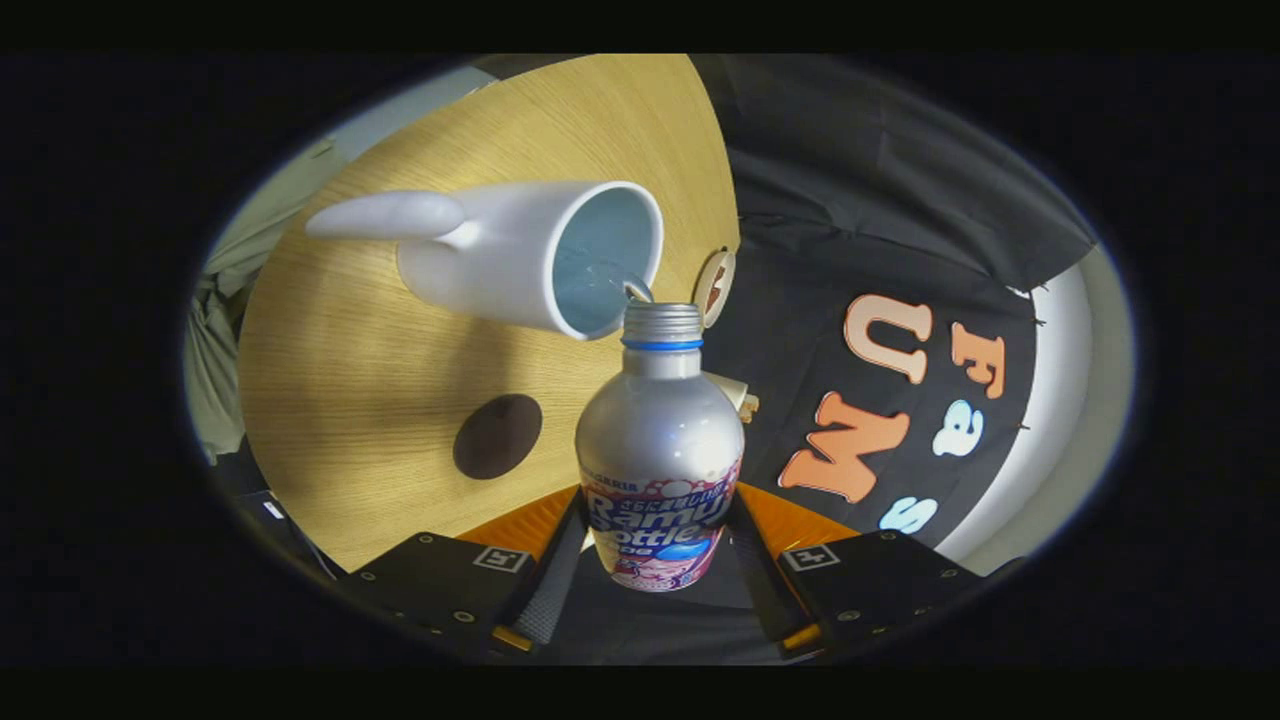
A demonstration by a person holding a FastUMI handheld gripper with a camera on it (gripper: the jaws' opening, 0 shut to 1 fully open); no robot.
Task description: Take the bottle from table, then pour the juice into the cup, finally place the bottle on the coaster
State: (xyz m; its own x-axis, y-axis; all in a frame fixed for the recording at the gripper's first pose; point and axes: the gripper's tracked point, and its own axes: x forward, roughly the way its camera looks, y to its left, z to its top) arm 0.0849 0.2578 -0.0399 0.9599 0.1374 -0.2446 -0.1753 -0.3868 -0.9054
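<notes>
The tongs (655, 580) are clenched on the silver metal bottle with the printed label (660, 450), so the pickup is done. The bottle is tipped with its open neck at the rim of the white ceramic cup with a long handle (500, 255), and a thin stream runs in; pouring looks underway. The dark round coaster (497, 436) lies bare on the wooden tabletop (350, 370), beside the bottle, still awaiting it. Nothing seems to block that path.

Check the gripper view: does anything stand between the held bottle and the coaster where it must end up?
Nothing visible does. The gripper is shut on the bottle, tipped at the cup; bare table lies between it and the dark coaster.
</notes>
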